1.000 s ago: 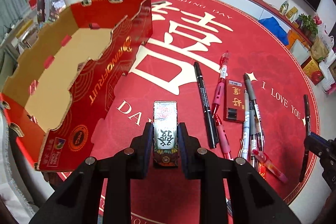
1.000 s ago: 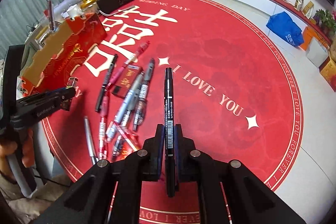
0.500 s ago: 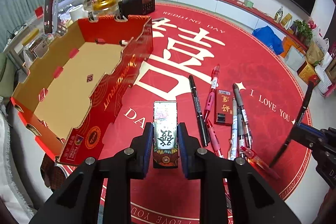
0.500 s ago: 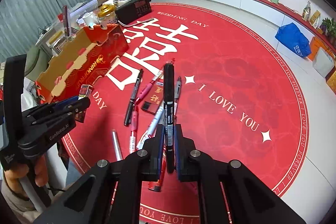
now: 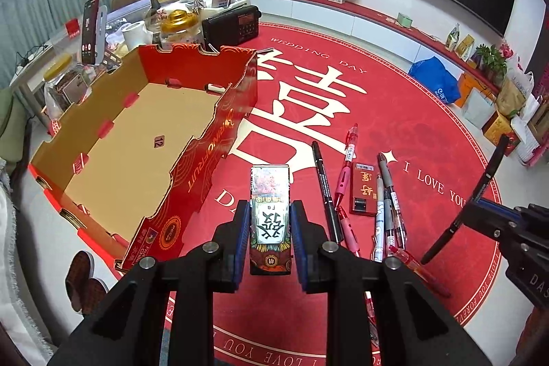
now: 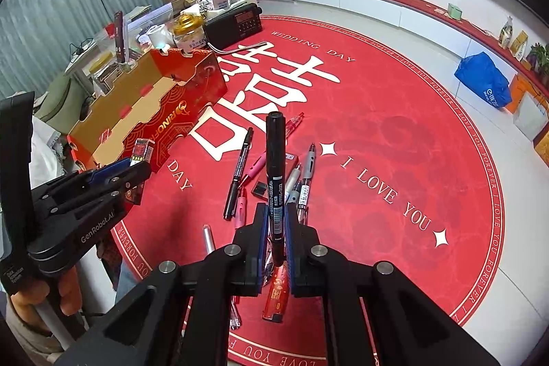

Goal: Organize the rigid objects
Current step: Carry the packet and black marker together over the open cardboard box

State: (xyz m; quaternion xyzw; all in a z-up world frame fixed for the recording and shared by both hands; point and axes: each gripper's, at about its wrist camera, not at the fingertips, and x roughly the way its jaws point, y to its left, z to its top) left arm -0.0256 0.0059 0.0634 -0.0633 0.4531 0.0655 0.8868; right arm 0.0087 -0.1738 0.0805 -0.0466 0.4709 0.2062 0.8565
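My left gripper [image 5: 270,230] is shut on a small patterned card box [image 5: 270,211], held above the red round mat. In the right wrist view this left gripper [image 6: 137,165] and its card box [image 6: 141,150] sit at the left, near the tray. My right gripper [image 6: 275,230] is shut on a black marker [image 6: 275,174], lifted off the mat; that marker [image 5: 470,201] also shows at the right of the left wrist view. An open red cardboard tray [image 5: 202,139] lies on the mat's left side. Several pens [image 5: 345,163] and a red flat box [image 5: 363,189] lie loose on the mat.
A black radio [image 5: 233,24], jars and clutter stand behind the tray [image 6: 161,126]. A standing phone [image 5: 90,30] is at the far left. A blue bag [image 6: 483,84] and shelves line the back wall. Slippers [image 5: 82,280] sit below the tray's corner.
Both grippers have risen with their loads, so more of the mat and room shows. The black marker came off the mat and now points up and away.
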